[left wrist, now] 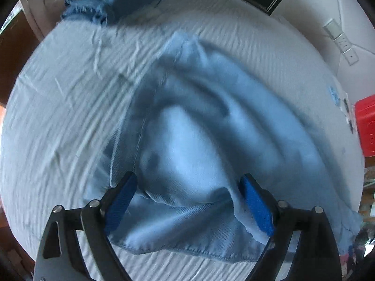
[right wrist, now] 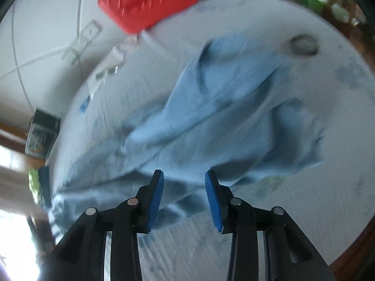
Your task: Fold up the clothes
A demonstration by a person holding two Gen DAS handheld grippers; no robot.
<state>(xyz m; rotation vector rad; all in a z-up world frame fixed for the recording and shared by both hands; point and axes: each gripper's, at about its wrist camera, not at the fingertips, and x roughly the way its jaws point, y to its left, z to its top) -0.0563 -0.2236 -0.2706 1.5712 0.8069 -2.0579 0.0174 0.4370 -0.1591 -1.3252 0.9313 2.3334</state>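
Lying rumpled mid-bed [left wrist: 58, 121]: light-blue garment [left wrist: 199, 140], hem toward near edge. Left gripper [left wrist: 187, 201] jaws spread wide, straddling hem; right gripper [right wrist: 184, 196] jaws parted, empty. Folding stage undeterminable; requiring firm hem pinch.

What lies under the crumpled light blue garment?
The light blue garment lies on a pale striped bedsheet, which shows all around it. Whatever sits beneath its bunched folds is covered and cannot be seen.

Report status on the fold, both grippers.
Left gripper open, light blue garment bunched between its fingers. Right gripper open above the same cloth. Red basket at bed edge, clear of work.
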